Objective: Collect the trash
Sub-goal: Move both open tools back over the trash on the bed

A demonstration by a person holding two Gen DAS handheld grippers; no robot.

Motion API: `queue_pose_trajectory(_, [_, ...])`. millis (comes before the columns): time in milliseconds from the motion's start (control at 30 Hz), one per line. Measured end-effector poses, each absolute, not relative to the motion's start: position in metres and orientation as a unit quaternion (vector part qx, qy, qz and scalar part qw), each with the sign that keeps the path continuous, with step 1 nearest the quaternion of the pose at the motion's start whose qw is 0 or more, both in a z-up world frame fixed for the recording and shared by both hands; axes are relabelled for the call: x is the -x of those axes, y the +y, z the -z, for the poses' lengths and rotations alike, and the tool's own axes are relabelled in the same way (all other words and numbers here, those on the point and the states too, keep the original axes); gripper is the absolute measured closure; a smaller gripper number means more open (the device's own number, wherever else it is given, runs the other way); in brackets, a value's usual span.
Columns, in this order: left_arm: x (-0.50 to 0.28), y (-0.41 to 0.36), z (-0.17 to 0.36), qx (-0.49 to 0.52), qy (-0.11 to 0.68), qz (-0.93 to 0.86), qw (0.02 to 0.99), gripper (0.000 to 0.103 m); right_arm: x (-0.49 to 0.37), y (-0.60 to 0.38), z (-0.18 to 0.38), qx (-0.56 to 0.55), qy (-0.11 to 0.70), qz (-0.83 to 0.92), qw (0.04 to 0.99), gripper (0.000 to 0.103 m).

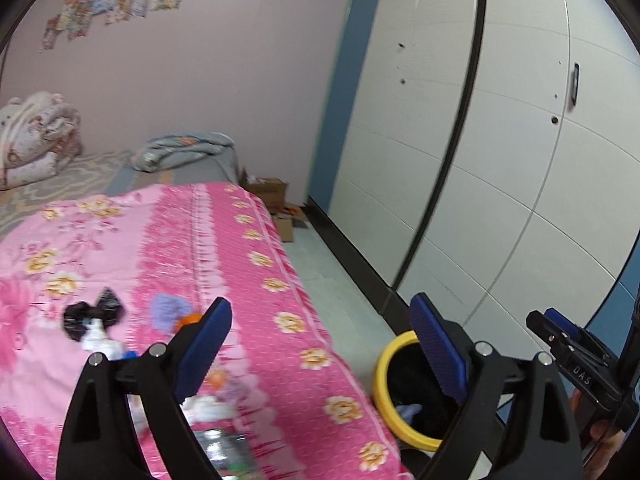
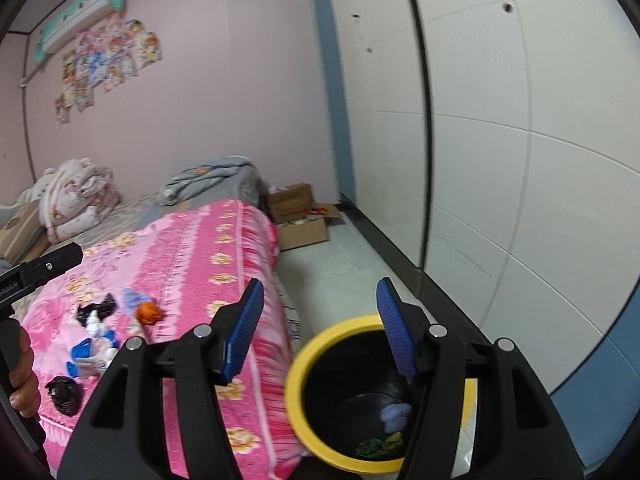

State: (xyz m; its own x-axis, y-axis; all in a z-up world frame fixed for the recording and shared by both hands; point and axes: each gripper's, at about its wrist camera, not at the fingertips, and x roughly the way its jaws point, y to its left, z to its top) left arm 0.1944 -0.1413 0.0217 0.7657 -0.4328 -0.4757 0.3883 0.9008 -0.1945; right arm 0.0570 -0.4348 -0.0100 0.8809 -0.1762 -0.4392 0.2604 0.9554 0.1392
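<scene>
Both grippers, left (image 1: pixel 320 344) and right (image 2: pixel 320 326), gape empty; we see the yellow-rimmed black bin (image 2: pixel 304 368) partly hidden, contents blurred.

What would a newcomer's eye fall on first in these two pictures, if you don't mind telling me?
Most likely the bright pink flowered bedspread filling the left side, with scattered scraps on it, such as a small orange crumpled piece and a black crumpled wrapper. Next, the round yellow-rimmed black trash bin on the floor beside the bed, already holding a few scraps. The right tongs hang open above it.
</scene>
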Motion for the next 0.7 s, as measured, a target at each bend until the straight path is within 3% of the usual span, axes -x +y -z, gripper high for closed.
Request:
queue_pose_trajectory(333, [-0.153, -0.054, -0.036, 0.029, 0.242, 0.148, 0.959, 0.011, -0.069, -0.368, -0.004, -0.089, 0.228, 0.016, 0.970, 0.044])
queue_pose_trajectory(700, [-0.118, 0.022, -0.013, 0.029, 0.256, 0.081, 0.963, 0.008, -0.087, -0.304, 0.011, -0.086, 0.273, -0.067, 0.956, 0.043])
